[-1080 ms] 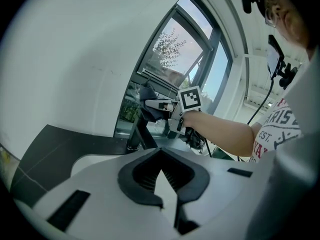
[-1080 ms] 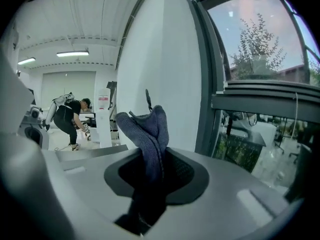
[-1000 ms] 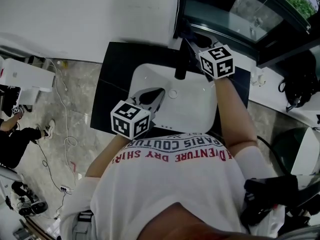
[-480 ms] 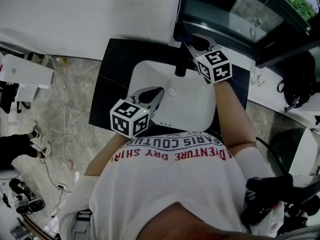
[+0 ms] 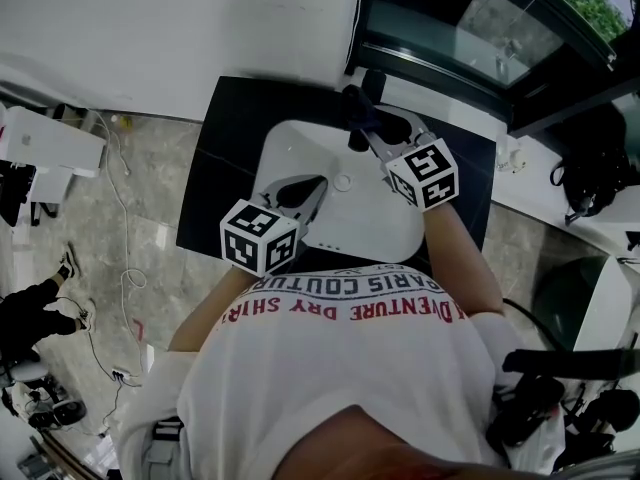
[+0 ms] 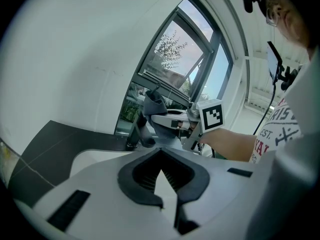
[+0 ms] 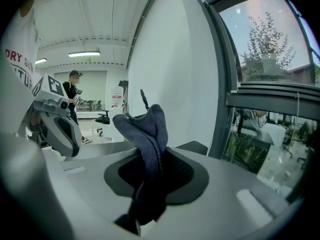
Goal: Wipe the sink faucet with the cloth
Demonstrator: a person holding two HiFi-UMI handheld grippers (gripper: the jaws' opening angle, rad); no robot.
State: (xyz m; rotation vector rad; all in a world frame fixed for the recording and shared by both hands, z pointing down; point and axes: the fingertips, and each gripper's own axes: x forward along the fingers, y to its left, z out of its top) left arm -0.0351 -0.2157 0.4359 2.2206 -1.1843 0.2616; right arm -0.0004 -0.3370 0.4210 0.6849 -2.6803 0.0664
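Observation:
A black faucet [image 5: 357, 140] stands at the back rim of the white sink [image 5: 385, 226]. My right gripper [image 5: 373, 128] reaches over it from the right, shut on a dark blue-grey cloth [image 5: 361, 102] that bunches over the faucet's top. In the right gripper view the cloth [image 7: 148, 134] rises folded from between the jaws. The left gripper view shows the faucet [image 6: 135, 135] below the cloth [image 6: 153, 104]. My left gripper [image 5: 318, 186] hangs over the sink's front left; its jaws look closed with nothing between them.
The sink sits in a black counter [image 5: 225, 158]. A dark window frame [image 5: 450, 43] runs close behind the faucet, with a white wall [image 5: 180, 28] to the left. Cables [image 5: 125, 218] trail on the marble floor. A black bag [image 5: 590, 173] lies at the right.
My right gripper has drawn back and to the left from behind the faucet, bringing the cloth over the faucet's top. The left gripper has barely moved.

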